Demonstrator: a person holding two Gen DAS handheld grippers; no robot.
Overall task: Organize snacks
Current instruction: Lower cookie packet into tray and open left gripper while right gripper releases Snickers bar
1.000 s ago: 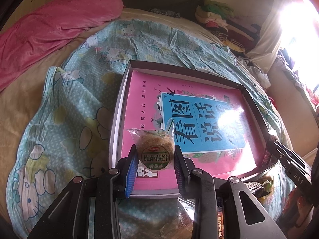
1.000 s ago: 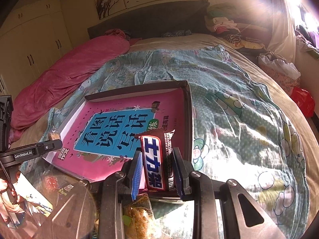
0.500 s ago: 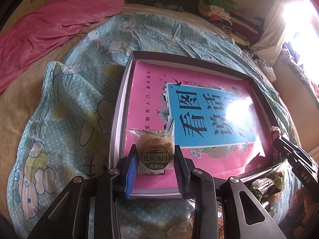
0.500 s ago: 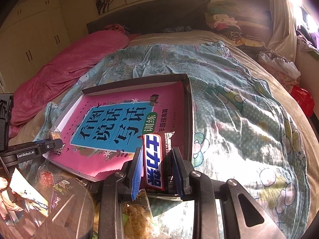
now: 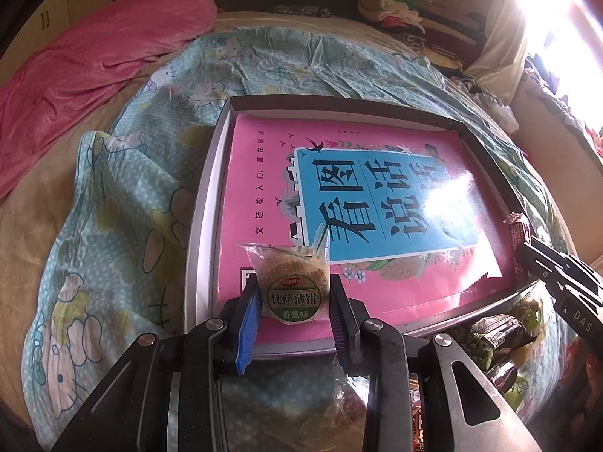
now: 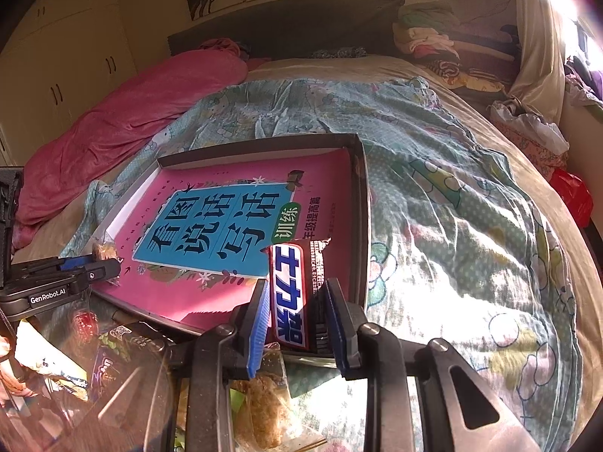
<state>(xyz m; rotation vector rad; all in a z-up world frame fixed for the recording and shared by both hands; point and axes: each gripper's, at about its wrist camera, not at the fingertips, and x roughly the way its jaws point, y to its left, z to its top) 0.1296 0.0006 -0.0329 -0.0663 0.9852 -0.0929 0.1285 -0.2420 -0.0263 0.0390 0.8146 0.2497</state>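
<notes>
My left gripper (image 5: 293, 297) is shut on a clear-wrapped round cracker packet with a green label (image 5: 292, 282), held over the near left corner of a shallow box lid (image 5: 205, 203) lined with a pink and blue book (image 5: 377, 203). My right gripper (image 6: 297, 301) is shut on a chocolate bar with a blue and white label (image 6: 292, 290), held over the near right corner of the same box (image 6: 360, 203). The left gripper also shows in the right wrist view (image 6: 94, 267). The right gripper's side shows in the left wrist view (image 5: 557, 282).
The box lies on a teal cartoon-print quilt (image 6: 452, 196) on a bed. A clear container of several wrapped snacks (image 6: 113, 358) sits at the bed's near edge, below both grippers. A pink duvet (image 5: 94, 60) lies far left; piled clothes (image 6: 452, 49) lie far right.
Both grippers have moved forward over the box's near edge, each still holding its snack. The box looks closer and larger in both views.
</notes>
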